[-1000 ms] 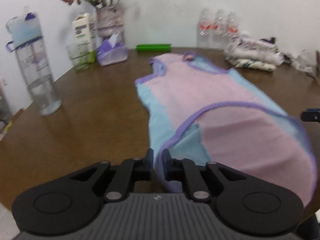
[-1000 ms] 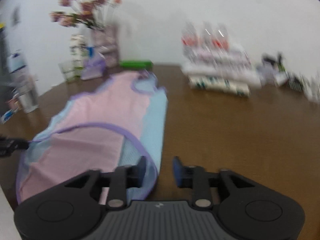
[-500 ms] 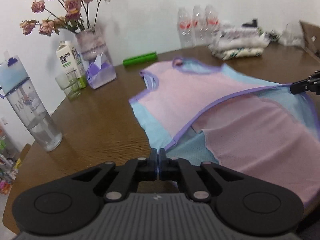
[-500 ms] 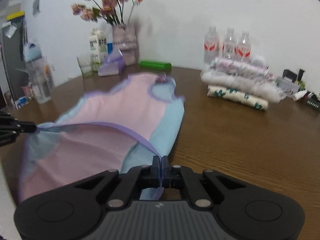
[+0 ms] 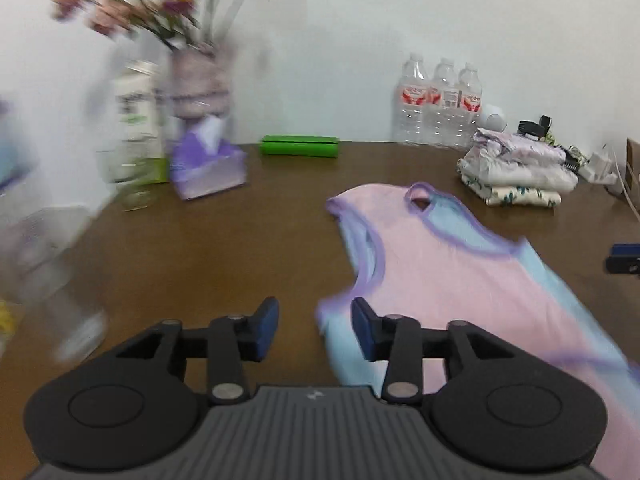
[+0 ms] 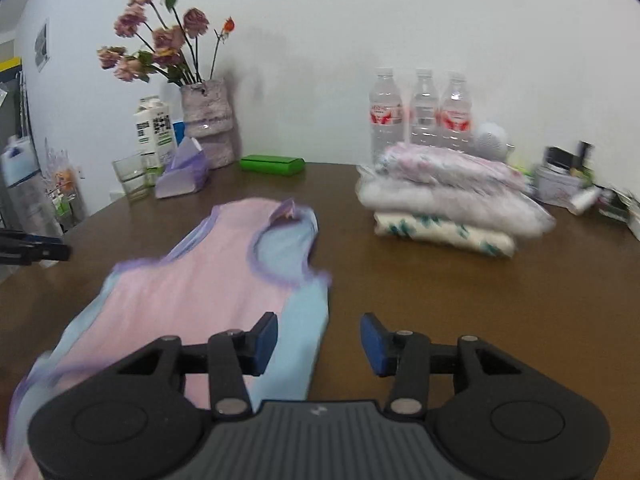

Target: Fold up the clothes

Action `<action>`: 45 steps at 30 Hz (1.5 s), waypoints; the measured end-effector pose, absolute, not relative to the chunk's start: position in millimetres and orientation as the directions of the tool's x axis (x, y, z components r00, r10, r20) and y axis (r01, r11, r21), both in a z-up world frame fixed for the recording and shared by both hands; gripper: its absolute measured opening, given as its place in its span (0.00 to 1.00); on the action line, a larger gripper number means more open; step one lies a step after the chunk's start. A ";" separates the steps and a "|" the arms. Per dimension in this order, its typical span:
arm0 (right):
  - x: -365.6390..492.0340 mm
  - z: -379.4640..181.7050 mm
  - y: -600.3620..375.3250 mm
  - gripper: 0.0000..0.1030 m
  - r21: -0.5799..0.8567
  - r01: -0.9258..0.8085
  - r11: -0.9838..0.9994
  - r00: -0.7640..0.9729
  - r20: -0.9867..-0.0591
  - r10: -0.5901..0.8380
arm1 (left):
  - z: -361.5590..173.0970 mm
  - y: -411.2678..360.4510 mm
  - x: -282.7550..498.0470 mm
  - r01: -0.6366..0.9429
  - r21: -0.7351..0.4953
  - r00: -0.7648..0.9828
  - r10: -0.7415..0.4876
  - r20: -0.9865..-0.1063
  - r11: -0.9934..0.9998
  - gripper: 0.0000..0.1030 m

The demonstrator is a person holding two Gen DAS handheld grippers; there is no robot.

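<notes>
A pink and light-blue sleeveless top with purple trim [image 5: 452, 276] lies flat on the brown table, folded over on itself; it also shows in the right wrist view [image 6: 208, 292]. My left gripper [image 5: 314, 326] is open and empty over the top's left edge. My right gripper [image 6: 318, 340] is open and empty over the top's right edge. The right gripper's tip shows at the far right of the left wrist view [image 5: 624, 258], and the left gripper's tip at the far left of the right wrist view [image 6: 36, 248].
A stack of folded clothes [image 6: 448, 204] sits at the back right, with three water bottles [image 6: 420, 116] behind. A flower vase [image 6: 208, 124], milk carton [image 6: 154, 136], glass [image 6: 130, 176], tissue pack [image 6: 180, 174] and green case [image 6: 272, 165] line the back left.
Both grippers were shut on the top's hem and carried it forward over the garment. Now both have opened and let go, and the folded top lies on the table.
</notes>
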State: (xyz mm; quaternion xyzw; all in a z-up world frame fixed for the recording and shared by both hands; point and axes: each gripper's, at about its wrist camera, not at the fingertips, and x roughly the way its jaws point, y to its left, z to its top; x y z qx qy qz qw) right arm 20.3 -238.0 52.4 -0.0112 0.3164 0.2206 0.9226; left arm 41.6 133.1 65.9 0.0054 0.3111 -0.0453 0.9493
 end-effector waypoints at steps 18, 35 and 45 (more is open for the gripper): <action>134.4 17.1 -182.8 0.04 -0.029 -0.369 0.929 0.701 -0.666 0.257 | 26.0 151.3 125.1 0.010 -0.052 0.720 -0.043 -0.693 0.999 0.03; 129.6 13.9 -196.2 0.08 0.003 -0.383 0.924 0.710 -0.639 0.297 | 31.4 134.7 137.5 0.077 0.024 0.687 -0.036 -0.726 0.997 0.01; 131.6 13.8 -211.9 0.09 0.114 -0.380 0.918 0.689 -0.627 0.363 | 25.3 154.2 124.0 0.085 -0.177 0.642 -0.190 -0.743 0.981 0.31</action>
